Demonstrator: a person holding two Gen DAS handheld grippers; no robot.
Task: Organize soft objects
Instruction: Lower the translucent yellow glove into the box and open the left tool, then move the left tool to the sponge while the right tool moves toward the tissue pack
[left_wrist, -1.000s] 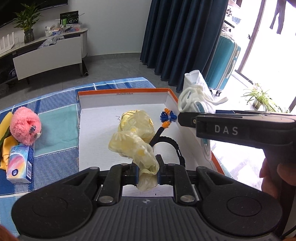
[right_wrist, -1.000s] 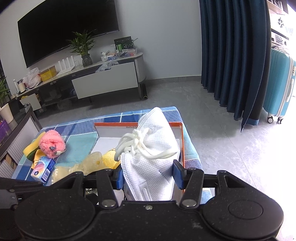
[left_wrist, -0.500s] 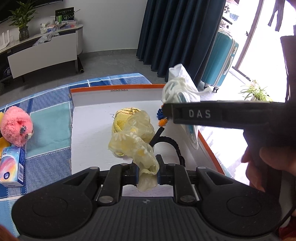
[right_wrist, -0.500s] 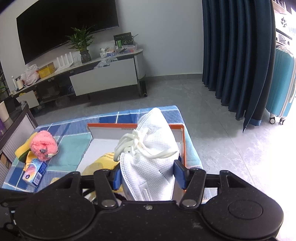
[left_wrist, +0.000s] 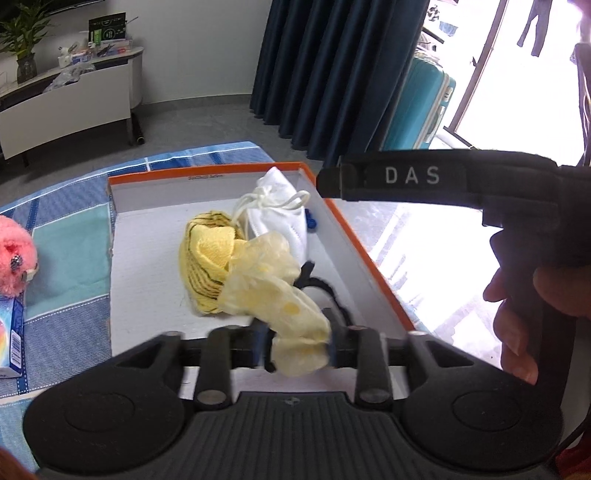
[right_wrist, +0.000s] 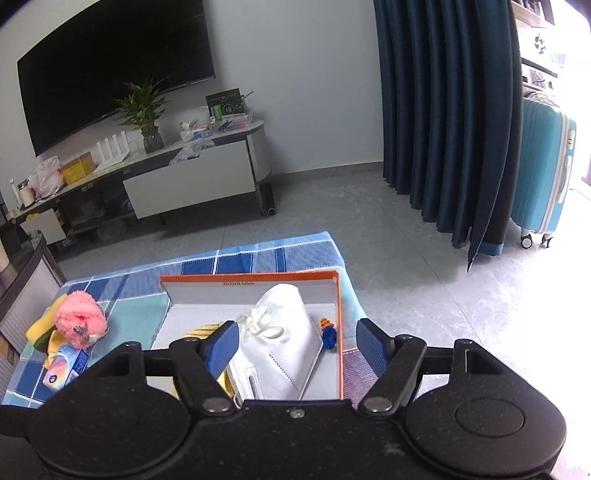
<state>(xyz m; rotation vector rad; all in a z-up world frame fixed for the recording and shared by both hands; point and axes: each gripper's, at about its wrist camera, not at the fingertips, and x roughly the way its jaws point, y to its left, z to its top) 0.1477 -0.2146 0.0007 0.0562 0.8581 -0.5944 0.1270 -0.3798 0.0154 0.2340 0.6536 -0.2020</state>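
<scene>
Risk 1: pale yellow cloth (left_wrist: 275, 295) sits between the left gripper (left_wrist: 295, 345) fingers, which are opening, w/ its tail draped over the box's near edge. If it snags on a pad (left_wrist: 334, 347) as the gripper pulls away, it could drag out of the box (left_wrist: 354, 254) or slide off the front. Pads no longer look to be squeezing it, though blur makes that hard to judge.

Risk 2: right gripper (right_wrist: 297, 345) fingers are spread wide & still opening, nothing between them. White mask (right_wrist: 284, 343) lies below in the box; its loose straps could catch a finger on the way out.

Box on the table holds: mask at far right corner, yellow striped towel (left_wrist: 208, 258) mid, the cloth in front, black strap (left_wrist: 325, 291), blue-orange bit (right_wrist: 328, 334). Outside, on the checked tablecloth (left_wrist: 66, 258): pink plush (right_wrist: 79, 319), tissue pack (right_wrist: 62, 369).
</scene>
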